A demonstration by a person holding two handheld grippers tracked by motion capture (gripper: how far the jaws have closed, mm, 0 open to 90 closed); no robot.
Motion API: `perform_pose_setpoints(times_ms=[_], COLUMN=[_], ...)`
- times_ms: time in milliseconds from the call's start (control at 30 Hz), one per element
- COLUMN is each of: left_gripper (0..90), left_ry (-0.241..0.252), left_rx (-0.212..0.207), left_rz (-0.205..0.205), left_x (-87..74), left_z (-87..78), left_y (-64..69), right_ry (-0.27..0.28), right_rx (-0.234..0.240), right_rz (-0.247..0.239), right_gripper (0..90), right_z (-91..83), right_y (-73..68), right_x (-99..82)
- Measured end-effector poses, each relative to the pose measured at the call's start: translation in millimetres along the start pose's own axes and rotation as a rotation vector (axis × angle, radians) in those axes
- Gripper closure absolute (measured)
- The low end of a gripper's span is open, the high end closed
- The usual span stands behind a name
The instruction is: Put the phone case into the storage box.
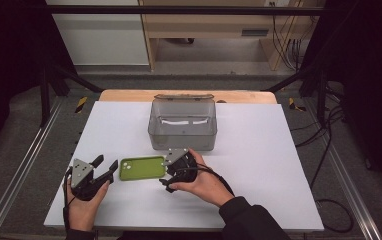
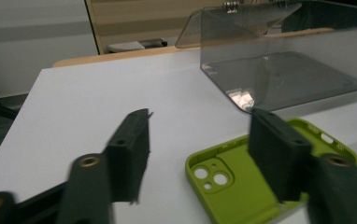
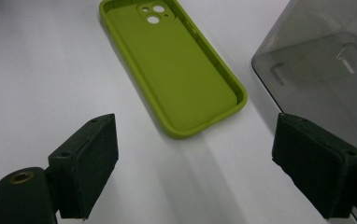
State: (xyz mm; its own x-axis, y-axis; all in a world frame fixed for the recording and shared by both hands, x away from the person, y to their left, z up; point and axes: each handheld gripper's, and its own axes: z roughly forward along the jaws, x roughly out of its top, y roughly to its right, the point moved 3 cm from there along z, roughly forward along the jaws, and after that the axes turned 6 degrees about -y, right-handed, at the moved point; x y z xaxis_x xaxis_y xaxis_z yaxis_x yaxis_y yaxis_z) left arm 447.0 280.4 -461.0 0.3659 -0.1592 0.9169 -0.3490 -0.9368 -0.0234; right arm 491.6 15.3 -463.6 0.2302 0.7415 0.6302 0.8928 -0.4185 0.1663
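A white tabletop [image 1: 259,165] on a wooden table stands in a dim room with black frame posts, pale cabinets and cables beyond its far edge. Near the front middle of the white surface lies a green phone case [image 1: 142,167], flat, inner side up, its camera cut-outs at the end toward the person's left. In the left gripper view the case [image 2: 242,172] lies partly behind one black jaw; in the right gripper view the case [image 3: 174,70] lies ahead of the jaws, not between them.

The left gripper [image 1: 105,166] sits just left of the case, its jaws spread apart, with nothing pressed between them. The right gripper [image 1: 171,172] is at the case's right end, low over the table, its jaws standing wide with bare tabletop between them; whether it touches the case I cannot tell.

Just behind the case stands a smoky transparent plastic box [image 1: 182,126], its hinged lid [image 1: 184,96] thrown back toward the table's far edge.
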Motion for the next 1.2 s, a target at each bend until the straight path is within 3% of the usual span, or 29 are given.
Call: perform_pose_setpoints(times_ms=[133,267,367,433,500,633,733,1000,1100,1200], left_gripper=[18.6,5.5,4.8,4.5,4.5,4.5,4.5,4.5,4.5,4.5], left_ry=[0.016,0.058,0.07,0.065,0.063,0.065,0.068,0.071,0.066,0.069], left_rx=[-0.006,-0.031,-0.034,-0.041,-0.048,-0.054,-0.055,-0.066,-0.068,-0.069], left_rz=[0.014,0.045,0.057,0.051,0.058,0.052,0.05,0.051,0.051,0.06], left_x=[0.4,1.3,1.8,1.2,0.8,0.6,1.0,0.9,0.6,1.1], left_z=[0.1,0.7,2.1,2.9,2.7,2.9,2.5,1.8,1.9,1.3], left_y=[-0.3,-0.1,0.1,0.1,0.2,0.3,0.4,-0.2,0.0,1.1], right_ry=[-0.003,0.003,-0.001,-0.013,-0.023,-0.007,0.005,-0.009,-0.01,-0.012], right_rx=[-0.046,-0.026,0.005,0.024,0.07,0.126,0.151,0.134,0.116,0.095], right_rz=[0.038,0.051,0.051,0.031,0.018,-0.027,-0.03,-0.086,-0.119,-0.186], right_gripper=[14.8,18.3,25.1,34.4,39.4,48.1,52.5,64.9,69.9,73.0], right_z=[7.6,12.8,16.7,20.7,25.8,33.4,39.0,49.8,49.6,48.1], right_y=[6.8,9.9,12.1,13.5,13.5,3.0,-4.4,-12.9,-13.6,-18.1], right_x=[2.8,2.8,1.0,-0.2,0.3,7.5,10.8,11.2,11.3,10.4])
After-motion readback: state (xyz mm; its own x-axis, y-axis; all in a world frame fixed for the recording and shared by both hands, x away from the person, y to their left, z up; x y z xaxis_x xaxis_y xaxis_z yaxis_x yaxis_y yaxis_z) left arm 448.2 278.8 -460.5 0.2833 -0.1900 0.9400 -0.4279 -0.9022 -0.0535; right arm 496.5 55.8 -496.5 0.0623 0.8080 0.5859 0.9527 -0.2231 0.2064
